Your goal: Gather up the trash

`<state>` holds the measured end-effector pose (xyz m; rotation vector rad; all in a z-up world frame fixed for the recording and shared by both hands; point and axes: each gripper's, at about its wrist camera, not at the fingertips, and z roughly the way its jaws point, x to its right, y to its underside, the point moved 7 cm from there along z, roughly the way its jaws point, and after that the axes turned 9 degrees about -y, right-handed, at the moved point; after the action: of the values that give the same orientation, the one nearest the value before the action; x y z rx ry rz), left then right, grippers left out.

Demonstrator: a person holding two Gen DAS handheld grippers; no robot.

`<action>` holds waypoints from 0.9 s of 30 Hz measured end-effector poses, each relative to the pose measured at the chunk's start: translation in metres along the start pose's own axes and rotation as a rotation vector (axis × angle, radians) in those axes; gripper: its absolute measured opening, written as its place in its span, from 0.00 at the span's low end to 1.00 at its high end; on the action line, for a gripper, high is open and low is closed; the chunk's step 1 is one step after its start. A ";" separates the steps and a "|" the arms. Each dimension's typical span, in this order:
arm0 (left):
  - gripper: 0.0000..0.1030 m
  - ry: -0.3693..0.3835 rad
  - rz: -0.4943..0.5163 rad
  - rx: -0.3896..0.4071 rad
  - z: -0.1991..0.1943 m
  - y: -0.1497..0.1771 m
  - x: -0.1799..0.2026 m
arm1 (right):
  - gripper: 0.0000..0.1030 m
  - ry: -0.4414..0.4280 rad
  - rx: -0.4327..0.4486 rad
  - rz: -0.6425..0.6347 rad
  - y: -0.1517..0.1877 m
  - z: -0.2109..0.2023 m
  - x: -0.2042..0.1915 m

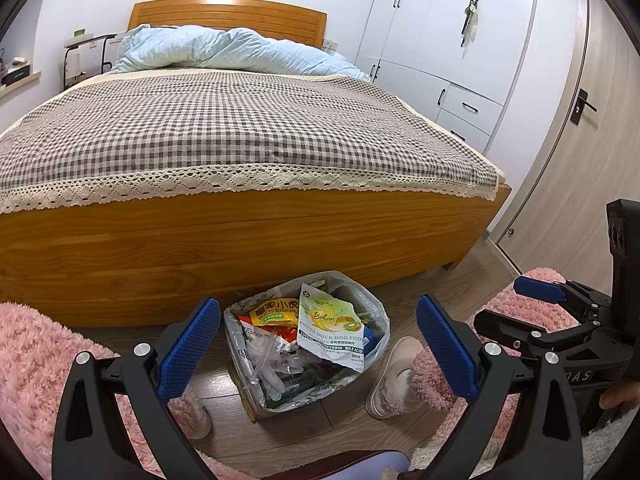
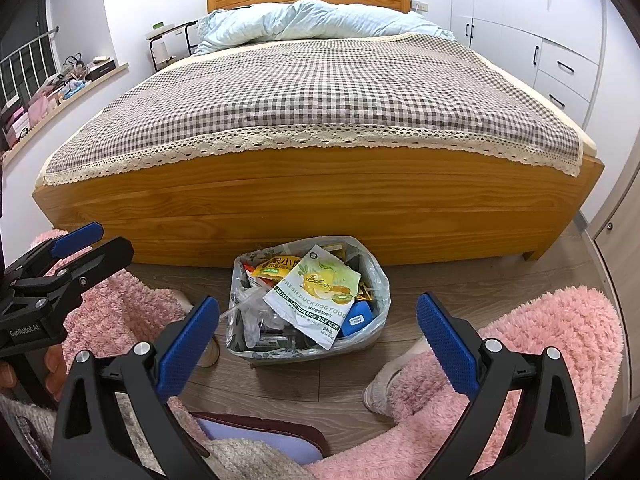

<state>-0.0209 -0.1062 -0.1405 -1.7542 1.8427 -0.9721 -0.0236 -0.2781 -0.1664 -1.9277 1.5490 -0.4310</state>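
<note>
A small trash bin lined with a clear plastic bag (image 1: 376, 316) (image 2: 380, 284) stands on the wood floor at the foot of the bed. It is stuffed with wrappers. A white and green dog food pouch (image 1: 332, 324) (image 2: 316, 292) lies on top, beside an orange snack bag (image 1: 274, 310) (image 2: 272, 266). My left gripper (image 1: 318, 348) hangs open above the bin with nothing between its blue pads. My right gripper (image 2: 318, 344) is also open and empty, just short of the bin. Each gripper shows at the edge of the other's view.
The wooden bed (image 1: 240, 240) (image 2: 320, 200) with a checked cover rises right behind the bin. The person's legs in pink fluffy trousers (image 1: 36, 360) (image 2: 540, 344) and slippers (image 1: 394, 376) (image 2: 380, 388) flank the bin. White wardrobes (image 1: 460, 40) and a door (image 1: 580, 140) stand at the right.
</note>
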 end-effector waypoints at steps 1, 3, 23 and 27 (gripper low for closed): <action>0.93 0.000 0.001 0.000 0.000 0.000 0.000 | 0.92 0.000 0.000 0.000 0.000 0.000 0.000; 0.93 0.000 0.001 -0.001 0.000 0.000 0.000 | 0.92 -0.001 0.000 0.000 0.000 0.001 0.000; 0.93 0.009 -0.016 0.002 0.001 0.000 0.001 | 0.92 -0.006 -0.017 0.006 0.006 0.005 0.000; 0.93 0.011 0.006 0.009 0.003 0.000 0.006 | 0.92 -0.013 -0.024 0.009 0.005 0.010 0.001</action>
<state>-0.0195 -0.1125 -0.1412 -1.7405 1.8471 -0.9881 -0.0209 -0.2767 -0.1771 -1.9379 1.5604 -0.3967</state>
